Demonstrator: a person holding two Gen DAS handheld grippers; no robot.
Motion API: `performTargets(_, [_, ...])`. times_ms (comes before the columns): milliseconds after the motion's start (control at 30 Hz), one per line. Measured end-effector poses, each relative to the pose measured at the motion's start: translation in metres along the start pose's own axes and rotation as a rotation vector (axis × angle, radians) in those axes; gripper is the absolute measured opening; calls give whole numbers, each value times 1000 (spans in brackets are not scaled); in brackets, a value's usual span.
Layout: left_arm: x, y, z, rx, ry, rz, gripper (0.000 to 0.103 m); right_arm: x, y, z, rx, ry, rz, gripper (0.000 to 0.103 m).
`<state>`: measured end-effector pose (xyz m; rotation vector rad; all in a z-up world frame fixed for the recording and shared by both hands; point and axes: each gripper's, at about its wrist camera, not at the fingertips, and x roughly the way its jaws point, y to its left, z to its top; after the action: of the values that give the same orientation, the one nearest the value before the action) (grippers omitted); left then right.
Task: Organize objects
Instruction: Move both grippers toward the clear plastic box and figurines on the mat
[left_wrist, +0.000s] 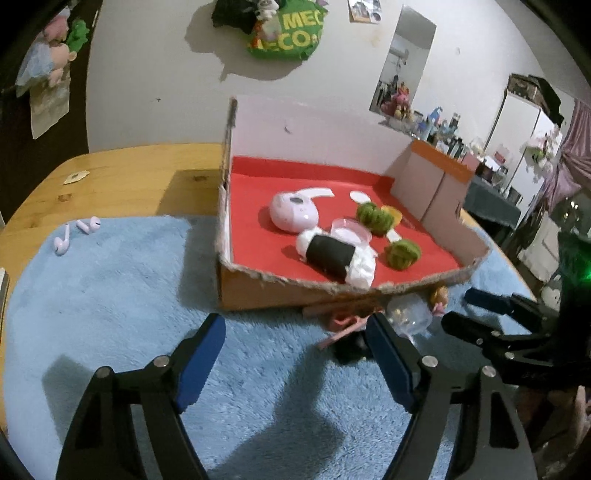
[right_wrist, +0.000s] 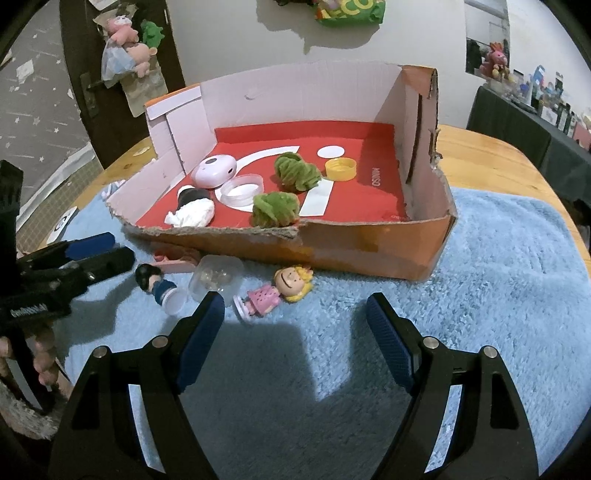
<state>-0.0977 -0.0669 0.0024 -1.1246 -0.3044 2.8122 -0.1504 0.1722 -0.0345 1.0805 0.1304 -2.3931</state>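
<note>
Sorting looks partway done: several items lie in the cardboard box (right_wrist: 369, 254), while the blonde figurine (right_wrist: 275, 293) lies on the blue rug just in front of it. Both the left hand-held gripper (left_wrist: 295, 363) and the right hand-held gripper (right_wrist: 295, 341) stand open and empty; next, I judge, the right one must straddle that figurine and close

The box (right_wrist: 369, 254) is orange outside, red-floored with white shapes, its inner walls pale. Inside it: two green pompoms (right_wrist: 295, 171), a yellow cap (right_wrist: 341, 169), a lilac case (right_wrist: 216, 171), a black-banded white roll (left_wrist: 334, 258). Before the box, a blue mat (right_wrist: 498, 295) carries a yellow-haired doll (right_wrist: 277, 291) in dotted pink.
</note>
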Motion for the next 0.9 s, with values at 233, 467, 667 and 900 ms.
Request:
performTargets(233, [12,-19,3,18,30,-51,80,2,1,2,-5,0,-6,79])
performTargets(467, [24,-51,-7,121,65,-59,80,3,-2,3,-1,6,-8,79])
performTargets(667, [23,-40,-16,111,82,-40,80,5,-1,1,-9,12,-1,79])
performTargets(900, [17,-26,-19,80,75,-12,80,-2,11,3,-43,-27,32,79])
